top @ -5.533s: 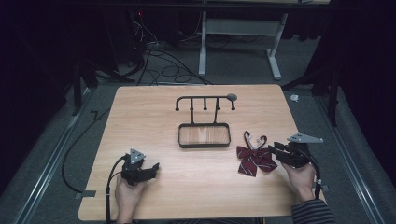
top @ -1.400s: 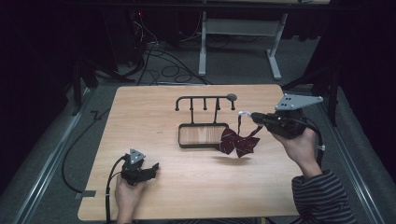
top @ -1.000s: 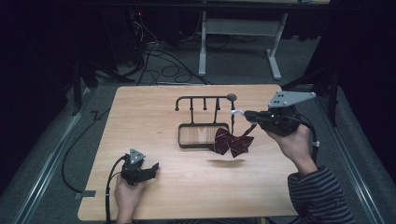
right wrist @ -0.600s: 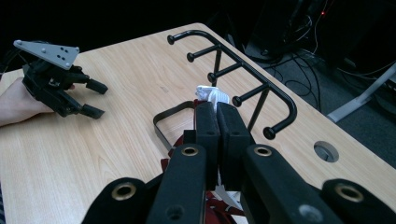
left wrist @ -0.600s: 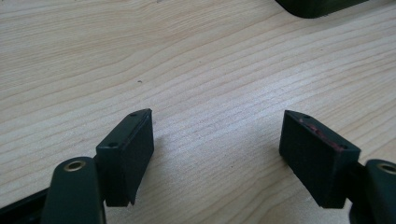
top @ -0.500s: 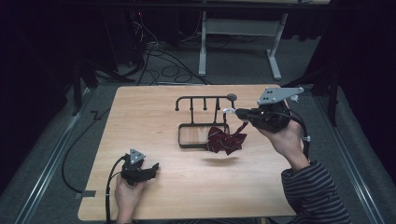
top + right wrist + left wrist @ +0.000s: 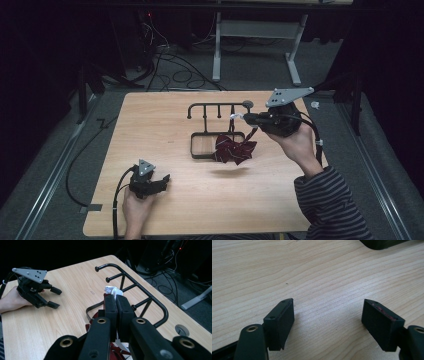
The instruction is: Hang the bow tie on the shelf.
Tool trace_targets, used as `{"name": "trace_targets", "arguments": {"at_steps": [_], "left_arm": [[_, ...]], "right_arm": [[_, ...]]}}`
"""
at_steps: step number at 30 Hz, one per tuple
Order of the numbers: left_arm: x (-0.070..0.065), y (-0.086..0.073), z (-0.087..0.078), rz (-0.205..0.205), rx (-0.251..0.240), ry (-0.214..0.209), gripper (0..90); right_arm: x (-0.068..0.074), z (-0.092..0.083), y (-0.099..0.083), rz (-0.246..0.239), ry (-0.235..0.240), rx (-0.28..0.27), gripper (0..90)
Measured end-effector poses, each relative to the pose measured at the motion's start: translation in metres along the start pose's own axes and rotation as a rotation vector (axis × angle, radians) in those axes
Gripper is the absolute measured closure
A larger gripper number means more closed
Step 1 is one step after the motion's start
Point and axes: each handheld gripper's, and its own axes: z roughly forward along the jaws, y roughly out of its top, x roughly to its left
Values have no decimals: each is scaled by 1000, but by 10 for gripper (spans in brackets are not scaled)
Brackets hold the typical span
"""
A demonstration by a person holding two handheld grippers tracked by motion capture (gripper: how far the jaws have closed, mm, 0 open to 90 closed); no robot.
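A dark red bow tie (image 7: 235,149) hangs in the air by its white strap (image 7: 235,116), just right of a black hook rack (image 7: 216,106) in the middle of the wooden table (image 7: 165,125). My right gripper (image 7: 246,117) is shut on that strap and points left at the rack's right end. In the right gripper view the shut jaws (image 7: 116,298) pinch the white strap (image 7: 113,290) close to the rack's pegs (image 7: 140,287), and the bow tie (image 7: 117,349) peeks out below. My left gripper (image 7: 162,180) rests open on the table at the front left, its jaws (image 7: 328,312) wide apart over bare wood.
The rack stands on a black-rimmed tray base (image 7: 192,147) with a round knob (image 7: 247,104) at its right end. Cables and a white table frame (image 7: 295,55) lie on the floor beyond the far edge. My left gripper (image 7: 53,298) also shows far off in the right gripper view.
The right gripper has carried the bow tie left and slightly up, closer to the rack's right end. The left gripper has stayed in place.
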Motion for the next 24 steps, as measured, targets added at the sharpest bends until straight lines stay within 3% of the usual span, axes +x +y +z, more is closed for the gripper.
{"name": "trace_targets", "arguments": {"at_steps": [24], "left_arm": [[0,0,0,1,0,-1,265]], "right_arm": [[1,25,19,-2,39,-6,900]]}}
